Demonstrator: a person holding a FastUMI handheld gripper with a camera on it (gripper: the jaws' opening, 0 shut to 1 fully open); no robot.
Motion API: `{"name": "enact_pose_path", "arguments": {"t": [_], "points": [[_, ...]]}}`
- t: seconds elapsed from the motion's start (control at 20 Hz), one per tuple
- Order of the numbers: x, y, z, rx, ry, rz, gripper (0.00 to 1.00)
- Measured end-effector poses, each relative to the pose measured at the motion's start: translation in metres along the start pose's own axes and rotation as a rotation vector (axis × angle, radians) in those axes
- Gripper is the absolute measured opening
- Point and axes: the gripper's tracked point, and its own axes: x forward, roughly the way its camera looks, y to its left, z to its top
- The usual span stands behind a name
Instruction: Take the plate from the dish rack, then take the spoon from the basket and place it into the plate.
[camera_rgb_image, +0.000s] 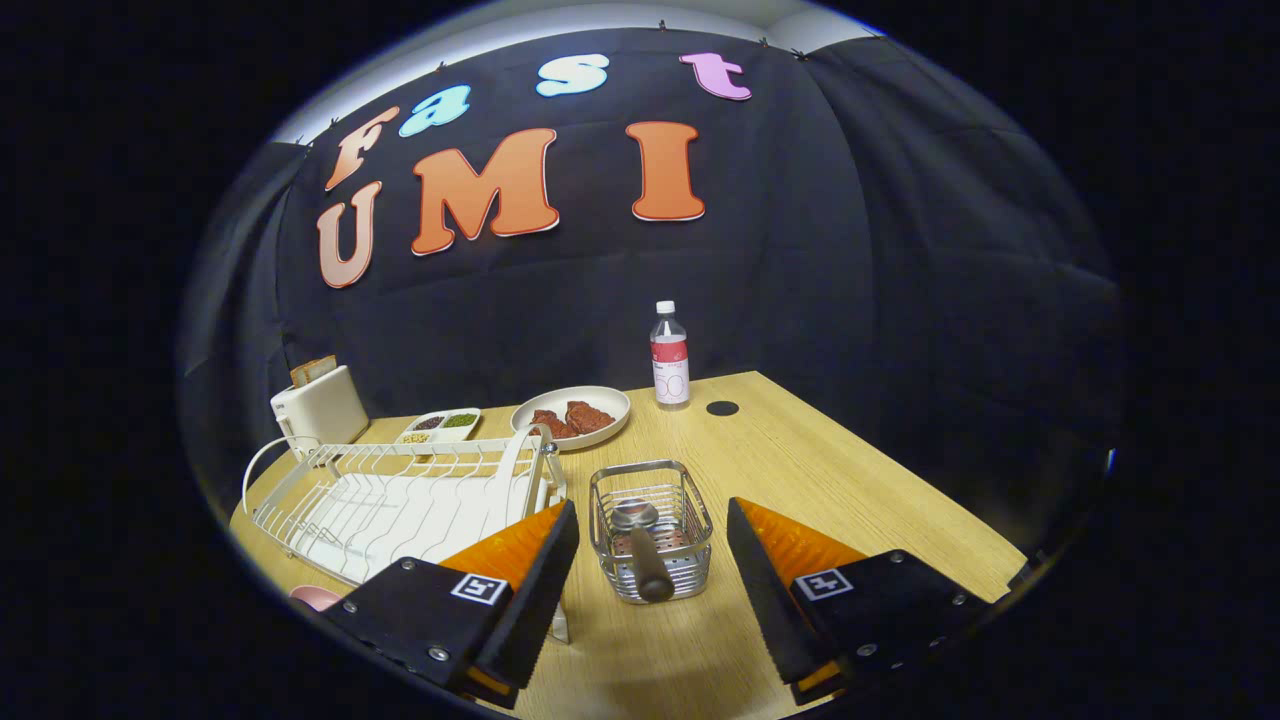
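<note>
Open gripper (650, 580) poised over the spoon basket

Its fingers stand wide apart, the wire basket (651, 530) between them with the spoon (645, 550) leaning inside; a shallow grasp could tip the light basket. The white dish rack (400, 495) sits left; the plate's whereabouts cannot be told.

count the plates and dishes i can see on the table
2, maybe 3. A round plate holding reddish food stands beyond the dish rack, beside the bottle. A divided dish lies by the toaster. A pink edge by the open gripper may be another.
</note>
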Motion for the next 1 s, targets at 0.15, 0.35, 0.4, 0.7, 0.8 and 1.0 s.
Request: {"name": "enact_pose_path", "arguments": {"t": [0.15, 0.35, 0.4, 0.7, 0.8, 1.0], "points": [[0.011, 0.004, -0.004, -0.001, -0.006, 0.033, 0.75], [0.020, 0.005, -0.011, -0.003, -0.004, 0.049, 0.45], [0.022, 0.006, -0.014, -0.002, -0.001, 0.048, 0.37], [0.015, 0.016, -0.004, -0.008, -0.027, 0.075, 0.15], [0.011, 0.017, 0.006, -0.024, -0.044, 0.073, 0.16], [0.000, 0.011, 0.032, -0.064, -0.089, 0.042, 0.15]]}}
